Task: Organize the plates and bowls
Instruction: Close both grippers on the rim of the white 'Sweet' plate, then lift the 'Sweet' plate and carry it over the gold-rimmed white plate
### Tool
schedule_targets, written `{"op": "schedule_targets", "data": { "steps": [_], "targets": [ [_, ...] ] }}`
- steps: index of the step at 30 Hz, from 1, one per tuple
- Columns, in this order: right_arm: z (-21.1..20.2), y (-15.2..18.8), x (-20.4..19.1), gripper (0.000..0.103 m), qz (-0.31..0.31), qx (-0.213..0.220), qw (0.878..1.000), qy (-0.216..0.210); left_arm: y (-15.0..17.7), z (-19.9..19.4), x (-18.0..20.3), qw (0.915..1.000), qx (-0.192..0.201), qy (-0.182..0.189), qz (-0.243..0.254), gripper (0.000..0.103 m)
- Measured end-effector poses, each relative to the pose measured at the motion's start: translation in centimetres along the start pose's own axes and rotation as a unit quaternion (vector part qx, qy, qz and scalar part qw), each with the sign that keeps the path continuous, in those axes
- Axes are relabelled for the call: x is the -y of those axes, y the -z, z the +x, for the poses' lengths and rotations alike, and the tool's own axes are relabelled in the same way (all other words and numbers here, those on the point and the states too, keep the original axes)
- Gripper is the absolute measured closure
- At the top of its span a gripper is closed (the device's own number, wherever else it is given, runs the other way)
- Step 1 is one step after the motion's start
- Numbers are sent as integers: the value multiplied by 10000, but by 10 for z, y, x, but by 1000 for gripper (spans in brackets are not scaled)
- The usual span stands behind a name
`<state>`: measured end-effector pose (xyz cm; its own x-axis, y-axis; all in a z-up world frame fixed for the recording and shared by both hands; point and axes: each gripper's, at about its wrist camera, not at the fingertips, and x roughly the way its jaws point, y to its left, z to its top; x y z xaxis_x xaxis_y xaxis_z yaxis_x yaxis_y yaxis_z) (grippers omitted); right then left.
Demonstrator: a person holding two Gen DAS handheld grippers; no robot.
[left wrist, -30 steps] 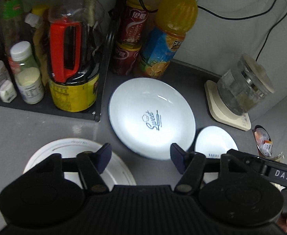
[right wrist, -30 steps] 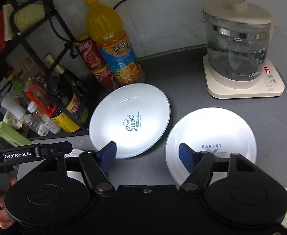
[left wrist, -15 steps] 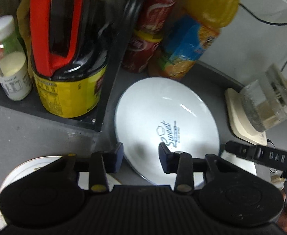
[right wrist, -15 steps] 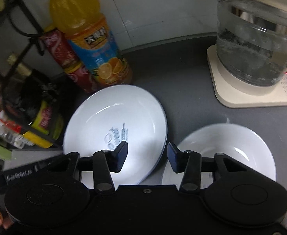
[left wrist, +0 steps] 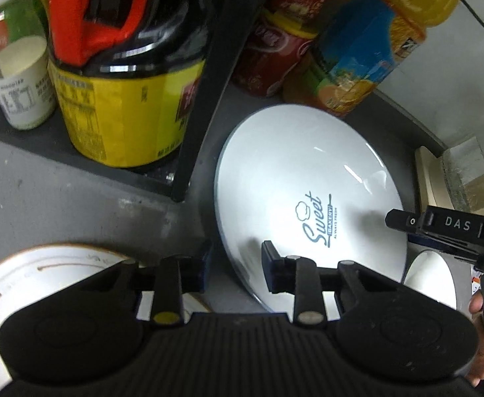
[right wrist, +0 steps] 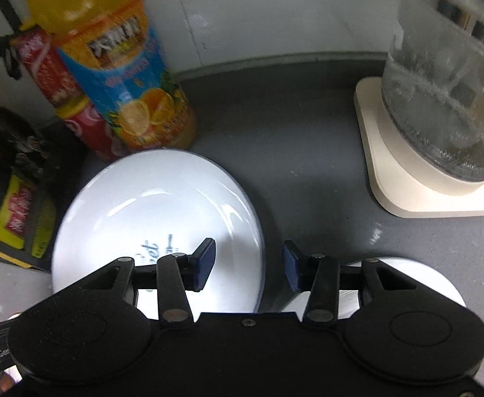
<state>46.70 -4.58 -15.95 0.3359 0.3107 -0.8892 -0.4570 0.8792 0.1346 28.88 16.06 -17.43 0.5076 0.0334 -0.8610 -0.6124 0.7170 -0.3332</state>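
Observation:
A white plate printed "Sweet Bakery" [left wrist: 308, 178] [right wrist: 149, 211] lies flat on the grey counter. My left gripper [left wrist: 237, 264] straddles its near-left rim. Its jaws are closing, and a gap still shows between the pads and the rim. My right gripper [right wrist: 248, 261] straddles the plate's right rim, one pad over the plate and one over the counter, neither touching. A smaller white plate [right wrist: 407, 274] [left wrist: 430, 278] lies to the right, partly under the right gripper. A gold-rimmed white plate [left wrist: 43, 281] sits at the lower left.
A dark rack [left wrist: 205, 106] with a soy sauce jug [left wrist: 122, 99] and small jars stands left of the plate. An orange juice bottle [right wrist: 122, 76] and red cans [right wrist: 60, 76] crowd its far edge. A glass kettle [right wrist: 447, 92] on a cream base stands at the right. A hand [left wrist: 483, 330] holds the right gripper.
Both grippers have come down close to the "Sweet" plate and their jaws have narrowed. They started above the plates; now each straddles one side of that plate's rim.

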Motion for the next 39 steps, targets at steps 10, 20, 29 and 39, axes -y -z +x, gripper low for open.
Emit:
{"op": "schedule_targets", "data": {
  "steps": [10, 20, 29, 39],
  "targets": [
    [28, 1, 5, 69, 248, -177, 9993, -194, 3, 8, 3, 9999, -2, 20, -124, 82],
    [22, 3, 14, 83, 435, -197, 9977, -479, 0, 8, -1, 9995, -60, 77, -284, 85],
    [-17, 20, 38, 95, 715, 100, 9920, -1031, 5, -13, -11, 9983, -27, 474, -352, 85],
    [-35, 44, 40, 95, 854, 52, 9864, -1406, 12, -35, -27, 9958, 49, 658, -631, 86]
  ]
}}
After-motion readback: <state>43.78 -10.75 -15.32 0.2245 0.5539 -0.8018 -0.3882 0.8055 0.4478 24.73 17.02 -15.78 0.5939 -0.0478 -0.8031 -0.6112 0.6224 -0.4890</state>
